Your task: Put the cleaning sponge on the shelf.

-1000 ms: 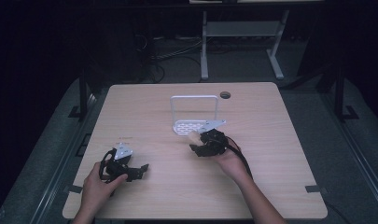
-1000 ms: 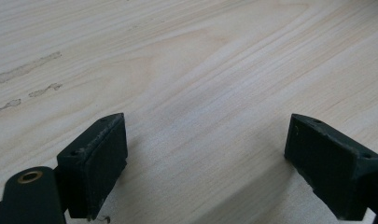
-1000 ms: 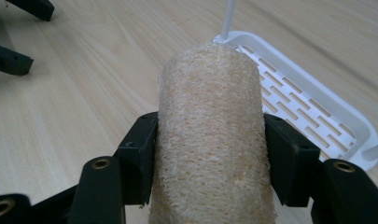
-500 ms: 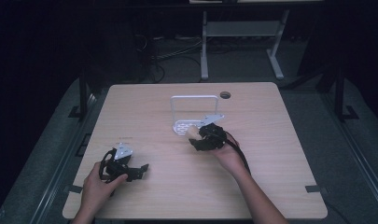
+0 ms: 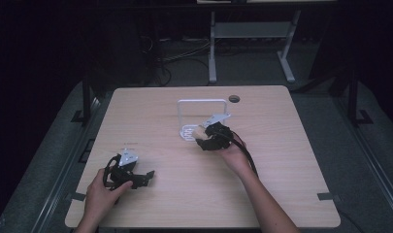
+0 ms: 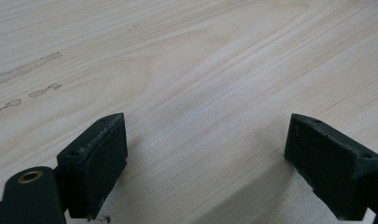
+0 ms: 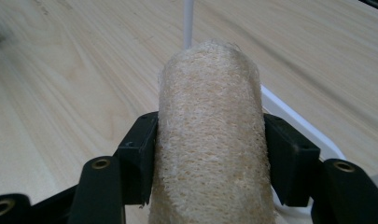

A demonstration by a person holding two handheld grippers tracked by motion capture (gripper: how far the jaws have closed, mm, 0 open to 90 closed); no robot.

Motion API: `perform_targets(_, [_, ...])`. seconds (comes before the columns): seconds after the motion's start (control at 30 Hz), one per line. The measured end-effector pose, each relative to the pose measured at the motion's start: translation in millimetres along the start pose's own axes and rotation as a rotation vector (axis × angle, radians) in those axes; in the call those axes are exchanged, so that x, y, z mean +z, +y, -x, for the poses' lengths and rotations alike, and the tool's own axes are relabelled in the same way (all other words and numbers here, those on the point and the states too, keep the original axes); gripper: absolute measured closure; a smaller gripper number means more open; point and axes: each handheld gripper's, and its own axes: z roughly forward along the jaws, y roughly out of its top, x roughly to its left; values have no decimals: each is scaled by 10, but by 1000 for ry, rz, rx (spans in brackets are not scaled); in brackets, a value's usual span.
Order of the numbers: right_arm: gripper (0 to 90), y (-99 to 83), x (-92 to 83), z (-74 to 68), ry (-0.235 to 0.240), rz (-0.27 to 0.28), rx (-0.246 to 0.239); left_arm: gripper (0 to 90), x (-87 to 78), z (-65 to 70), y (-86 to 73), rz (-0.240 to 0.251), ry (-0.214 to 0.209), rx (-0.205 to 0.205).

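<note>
The right gripper point(image 7: 210, 154) clamps a tan loofah sponge point(image 7: 210, 140) between both pads, at the centre of the high view, at the near edge of a white wire rack point(image 5: 204, 103). The left gripper point(image 6: 207, 163), at lower left, has its jaws spread wide over bare wooden table point(image 6: 200, 70).

Black blocky jaws w/ brass rivets, grey triangular plate, bare forearms

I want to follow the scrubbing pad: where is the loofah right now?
The loofah is clamped in the right claw, just above the table at the near edge of the white rack, near mid-table in the high view.
</note>
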Motion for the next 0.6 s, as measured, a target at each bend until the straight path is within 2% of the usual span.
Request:
perform_targets(0.3, [410,73,155,93,-13,-22,17,126,0,0,0,0,0,0])
perform_targets(0.47, [410,93,240,111,-18,-35,1,126,0,0,1,-1,0,0])
perform_targets(0.6, [410,120,280,124,-18,-38,7,126,-1,0,1,-1,0,0])
